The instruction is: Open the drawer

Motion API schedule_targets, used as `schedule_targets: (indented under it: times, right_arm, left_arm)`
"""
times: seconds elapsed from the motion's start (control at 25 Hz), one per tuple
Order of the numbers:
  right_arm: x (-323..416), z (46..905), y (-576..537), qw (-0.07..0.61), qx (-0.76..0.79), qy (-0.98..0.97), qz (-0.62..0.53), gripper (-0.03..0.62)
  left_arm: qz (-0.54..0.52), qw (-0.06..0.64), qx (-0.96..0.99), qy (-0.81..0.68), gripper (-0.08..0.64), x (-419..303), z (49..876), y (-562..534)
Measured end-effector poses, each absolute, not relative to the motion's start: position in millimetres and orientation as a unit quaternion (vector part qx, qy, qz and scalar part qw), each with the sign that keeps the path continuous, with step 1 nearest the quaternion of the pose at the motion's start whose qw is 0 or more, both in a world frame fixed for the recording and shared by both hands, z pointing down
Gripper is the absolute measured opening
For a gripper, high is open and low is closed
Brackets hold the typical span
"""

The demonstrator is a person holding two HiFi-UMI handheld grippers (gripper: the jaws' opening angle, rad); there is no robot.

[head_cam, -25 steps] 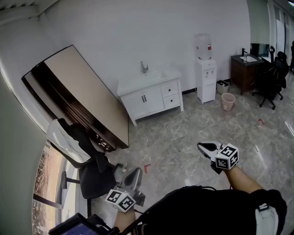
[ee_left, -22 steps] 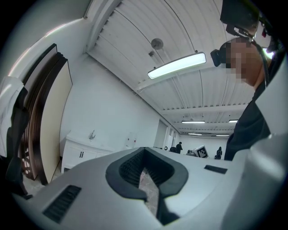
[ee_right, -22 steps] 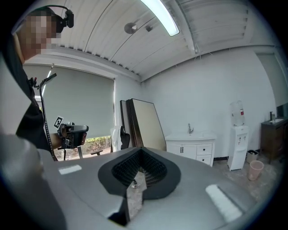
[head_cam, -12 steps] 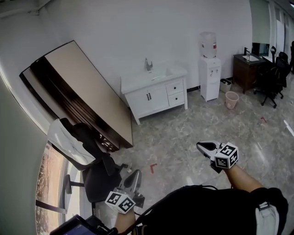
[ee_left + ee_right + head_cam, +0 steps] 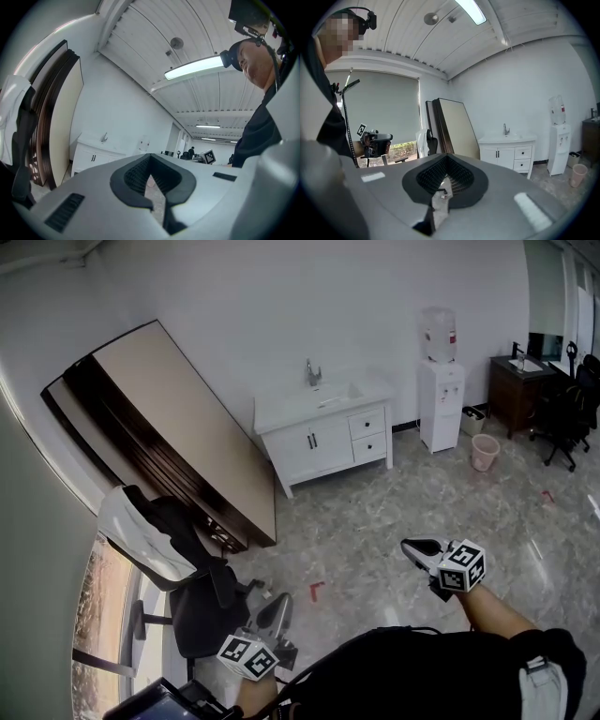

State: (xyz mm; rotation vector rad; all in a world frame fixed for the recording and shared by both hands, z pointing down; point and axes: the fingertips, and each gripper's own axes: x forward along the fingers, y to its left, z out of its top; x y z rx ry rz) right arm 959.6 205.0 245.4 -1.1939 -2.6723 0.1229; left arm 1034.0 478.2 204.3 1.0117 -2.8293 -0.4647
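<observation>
The white sink cabinet (image 5: 314,439) stands against the far wall, with two small drawers (image 5: 368,435) stacked at its right end, both closed. It also shows in the left gripper view as the cabinet (image 5: 91,157), and in the right gripper view as the cabinet (image 5: 508,153) with its drawers (image 5: 522,158). My left gripper (image 5: 280,601) is held low at the bottom of the head view, jaws together and empty. My right gripper (image 5: 411,546) is further right, shut and empty. Both are several steps from the cabinet. The shut jaw tips show in the left gripper (image 5: 150,157) and right gripper (image 5: 447,157) views.
Large dark and beige boards (image 5: 178,427) lean on the wall left of the cabinet. An office chair (image 5: 192,592) draped with white cloth stands near my left gripper. A water dispenser (image 5: 441,395), a pink bin (image 5: 485,452) and a dark desk (image 5: 518,385) stand to the right.
In the head view the cabinet, dispenser and bin have slid to the right and the chair has shifted slightly. Both grippers stay shut in front of the person's body.
</observation>
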Motion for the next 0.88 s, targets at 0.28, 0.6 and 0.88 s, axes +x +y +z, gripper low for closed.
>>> schedule_targets:
  times: [0.28, 0.6, 0.88]
  right_arm:
    - [887.2, 242.9, 149.0, 0.100, -0.428, -0.897, 0.046, -0.002]
    - [818.9, 237.1, 64.0, 0.089, -0.436, -0.895, 0.041, -0.002]
    - [777.1, 255.3, 9.4, 0.098, -0.422, -0.900, 0.055, -0.002]
  left_arm:
    - [-0.150, 0.035, 0.316, -0.936, -0.009, 974.8, 197.1, 417.4]
    - [-0.153, 0.035, 0.322, -0.934, -0.009, 905.4, 188.2, 320.3]
    - [-0.151, 0.048, 0.332, -0.930, -0.009, 858.5, 197.9, 269.3]
